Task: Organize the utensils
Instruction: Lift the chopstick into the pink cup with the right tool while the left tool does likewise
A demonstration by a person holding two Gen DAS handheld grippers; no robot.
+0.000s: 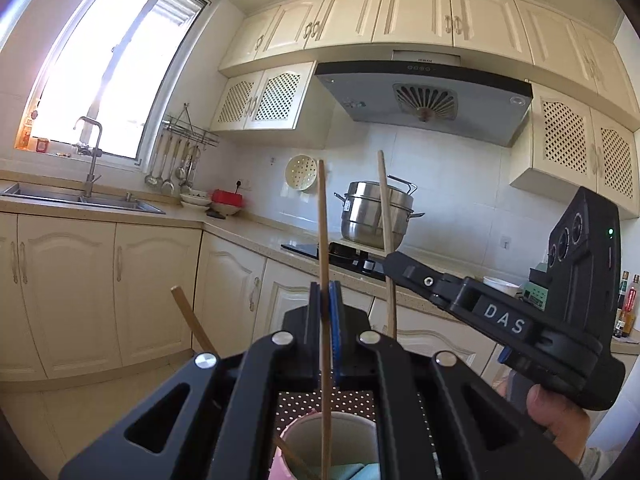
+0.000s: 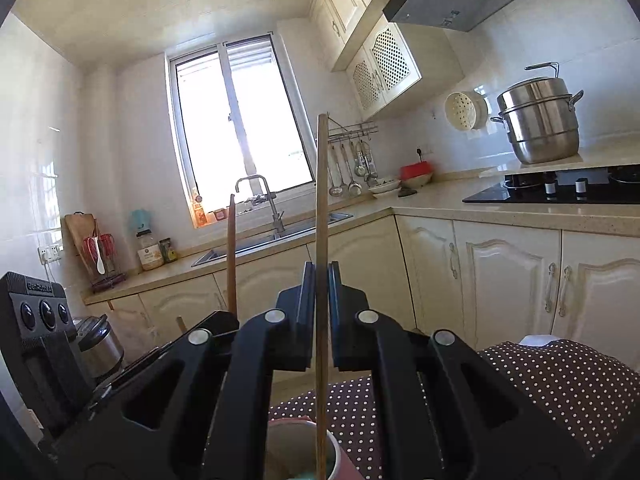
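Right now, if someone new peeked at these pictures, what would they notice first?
Probably the two black tongs, each pinching a wooden chopstick upright: the left tongs hold one chopstick, the right tongs another chopstick. Both sticks reach down into a pink cup on the dotted tablecloth. Behind them, a shiny steel steamer pot sits on the black stove.

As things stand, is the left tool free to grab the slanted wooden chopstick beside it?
Probably not: the left tool is already shut on an upright wooden chopstick, so the slanted wooden chopstick must wait.
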